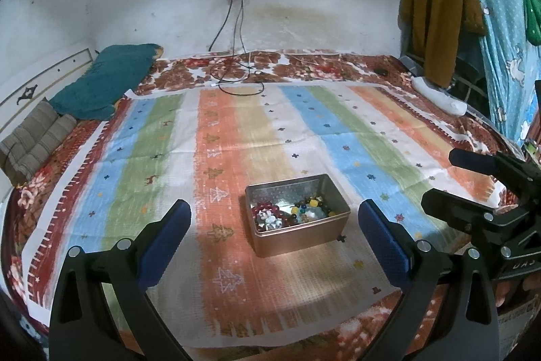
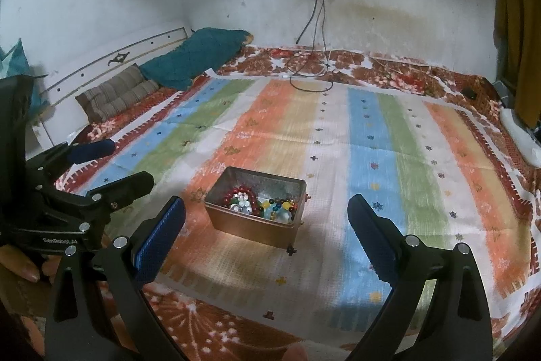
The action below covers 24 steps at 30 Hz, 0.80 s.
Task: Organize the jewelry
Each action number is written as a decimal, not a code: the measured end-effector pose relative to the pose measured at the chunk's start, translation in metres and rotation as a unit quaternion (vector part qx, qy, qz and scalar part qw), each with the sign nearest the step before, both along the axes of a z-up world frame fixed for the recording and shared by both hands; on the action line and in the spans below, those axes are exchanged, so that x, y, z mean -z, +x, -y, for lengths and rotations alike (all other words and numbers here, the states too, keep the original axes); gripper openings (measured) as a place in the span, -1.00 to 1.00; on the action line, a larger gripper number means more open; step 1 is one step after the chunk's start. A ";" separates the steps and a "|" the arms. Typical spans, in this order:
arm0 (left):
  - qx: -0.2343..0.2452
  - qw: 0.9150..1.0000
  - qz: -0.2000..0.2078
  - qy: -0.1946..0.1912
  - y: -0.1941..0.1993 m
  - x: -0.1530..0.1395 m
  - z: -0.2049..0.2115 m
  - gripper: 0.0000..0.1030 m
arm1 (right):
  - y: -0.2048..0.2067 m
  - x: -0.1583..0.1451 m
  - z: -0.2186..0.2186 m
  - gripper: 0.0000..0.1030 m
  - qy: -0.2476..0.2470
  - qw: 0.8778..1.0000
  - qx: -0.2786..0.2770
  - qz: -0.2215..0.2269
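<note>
An open rectangular metal tin sits on a striped cloth on the bed. Inside lie bead bracelets: a dark red one at the left, multicoloured beads at the right. The tin also shows in the right wrist view, with the red bracelet and coloured beads. My left gripper is open and empty, hovering before the tin. My right gripper is open and empty, also just short of the tin. Each gripper shows in the other's view, the right one and the left one.
The striped cloth covers a floral bedspread. Black cables trail from a wall socket onto the bed's far side. A teal pillow and a brown cushion lie at far left. Clothes hang at right.
</note>
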<state>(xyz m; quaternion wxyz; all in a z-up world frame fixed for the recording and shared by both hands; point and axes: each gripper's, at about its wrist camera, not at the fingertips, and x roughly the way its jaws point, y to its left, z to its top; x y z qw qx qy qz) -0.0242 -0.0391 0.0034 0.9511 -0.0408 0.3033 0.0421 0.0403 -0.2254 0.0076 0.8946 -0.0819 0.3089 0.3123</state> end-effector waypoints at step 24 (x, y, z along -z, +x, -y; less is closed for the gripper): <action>0.017 1.000 -0.005 -0.002 0.002 0.003 0.006 0.89 | 0.003 -0.001 0.003 0.89 0.008 1.000 0.002 -0.005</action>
